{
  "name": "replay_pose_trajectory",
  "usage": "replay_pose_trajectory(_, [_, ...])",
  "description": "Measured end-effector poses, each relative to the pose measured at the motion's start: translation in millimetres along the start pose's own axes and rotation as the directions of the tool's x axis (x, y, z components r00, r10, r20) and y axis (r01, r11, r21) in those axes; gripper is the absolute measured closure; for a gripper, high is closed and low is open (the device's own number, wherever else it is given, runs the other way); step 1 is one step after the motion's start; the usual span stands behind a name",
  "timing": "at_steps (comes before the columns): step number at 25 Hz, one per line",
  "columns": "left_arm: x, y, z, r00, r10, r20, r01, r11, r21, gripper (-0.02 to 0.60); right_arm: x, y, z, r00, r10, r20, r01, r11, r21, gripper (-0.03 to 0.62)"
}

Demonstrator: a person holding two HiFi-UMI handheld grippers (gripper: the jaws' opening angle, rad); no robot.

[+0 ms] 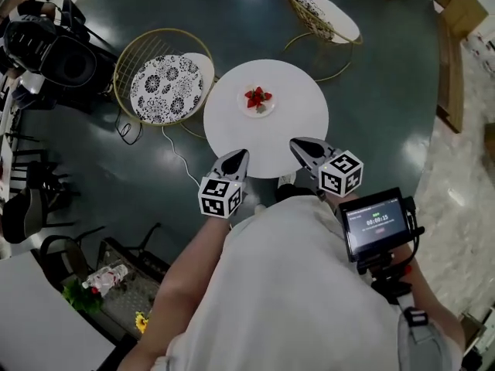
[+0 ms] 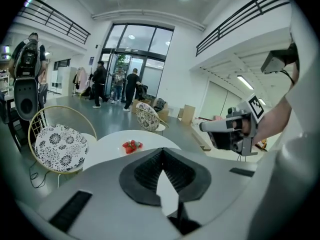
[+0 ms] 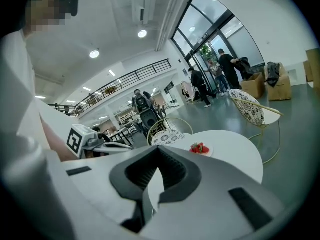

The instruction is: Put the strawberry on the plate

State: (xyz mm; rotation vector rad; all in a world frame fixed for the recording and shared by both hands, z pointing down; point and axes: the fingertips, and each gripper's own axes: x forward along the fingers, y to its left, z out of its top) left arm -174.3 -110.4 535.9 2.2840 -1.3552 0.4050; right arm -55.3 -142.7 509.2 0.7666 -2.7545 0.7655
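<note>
Left gripper: the left gripper (image 1: pixel 238 159) has its jaws pressed together with nothing between them. Its own view shows only bare table through the slot beneath the tips.
Right gripper: the right gripper (image 1: pixel 303 147) is also closed and empty, its ribbed pads meeting at the tip (image 3: pixel 159 150).
How they're held: both are level, side by side and close to the person's body. They sit just over the near edge of the table and point across it, which looks to me like a rest pose rather than a reach.
Strawberry: the strawberry (image 1: pixel 257 97) sits near the middle of the tabletop, well apart from both grippers. Red with a bit of green, it lies on the plate (image 1: pixel 270 109).
Plate: small and pale, hard to pick out against the white top. It stands alone there, within easy reach from either side.
Task state: judging by how things lie, the fruit is already where it belongs and neither gripper has anything left to carry.
Table: the round white table (image 1: pixel 302 130) holds only the plate.
Around it: a wire chair with a patterned cushion (image 1: pixel 166 83) is tucked against the table's left. A second chair (image 1: pixel 325 14) stands beyond it, near but not touching.
Rig: a small monitor (image 1: pixel 377 222) hangs by the person's right arm.
</note>
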Motion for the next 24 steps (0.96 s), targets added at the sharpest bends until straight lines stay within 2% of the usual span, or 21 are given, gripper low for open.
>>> replay_pose_trajectory(4, [-16.7,-20.0,-1.2,0.999,-0.037,0.009,0.037,0.999,0.025,0.574,-20.5,20.1,1.6,1.0,-0.011,0.015,0.011,1.0,-0.008,0.588])
replay_pose_trajectory(8, [-13.7,-29.3,-7.4,0.996,-0.083,0.013,0.083,0.996,0.04,0.574,-29.0,16.6,-7.7,0.999,-0.033,0.02,0.033,0.999,-0.001,0.588])
replay_pose_trajectory(14, [-11.8,-24.1,-11.6,0.997,-0.081,0.012,0.081,0.996,0.025,0.574,-31.2,10.9,-11.9,0.998,-0.053,0.027,0.053,0.999,0.0,0.588])
replay_pose_trajectory(24, [-2.6,-25.7,1.4,0.996,-0.087,0.014,0.087,0.996,0.032,0.574,-26.8,9.7,-0.5,0.998,-0.048,0.029,0.048,0.999,-0.003,0.588])
